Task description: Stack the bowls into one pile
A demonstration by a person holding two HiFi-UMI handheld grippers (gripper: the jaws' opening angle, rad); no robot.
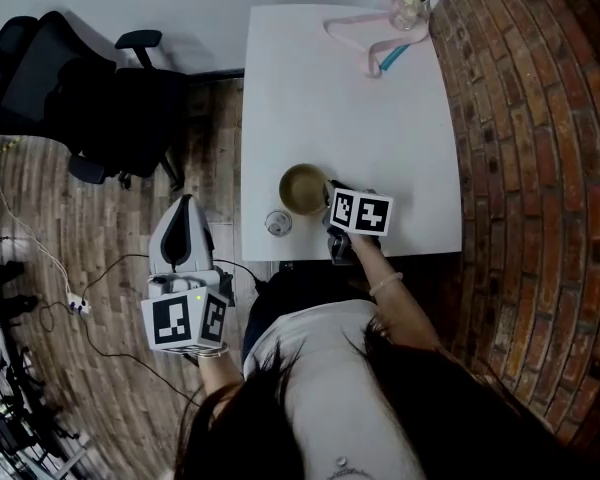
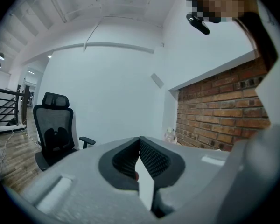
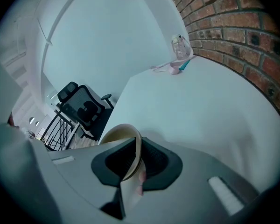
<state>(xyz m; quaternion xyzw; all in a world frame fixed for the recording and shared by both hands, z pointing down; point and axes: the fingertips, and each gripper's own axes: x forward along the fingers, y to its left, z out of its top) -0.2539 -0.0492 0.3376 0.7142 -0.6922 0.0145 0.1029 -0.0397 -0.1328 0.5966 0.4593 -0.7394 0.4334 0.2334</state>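
One bowl [image 3: 123, 133], perhaps a stack, half hidden in right gripper [image 3: 136, 158].

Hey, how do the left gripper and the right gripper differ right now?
The right gripper is clamped on the rim of the tan bowl; the left gripper has nothing between its jaws. The right gripper is over the white table; the left gripper is held off to the side of it, above the wood floor. Both have their jaws closed.

bowl [image 1: 303, 188] on table [image 1: 380, 128] near edge | hanger [image 1: 365, 38], jar [image 1: 410, 6] far corner | chair [image 1: 70, 98] left of table
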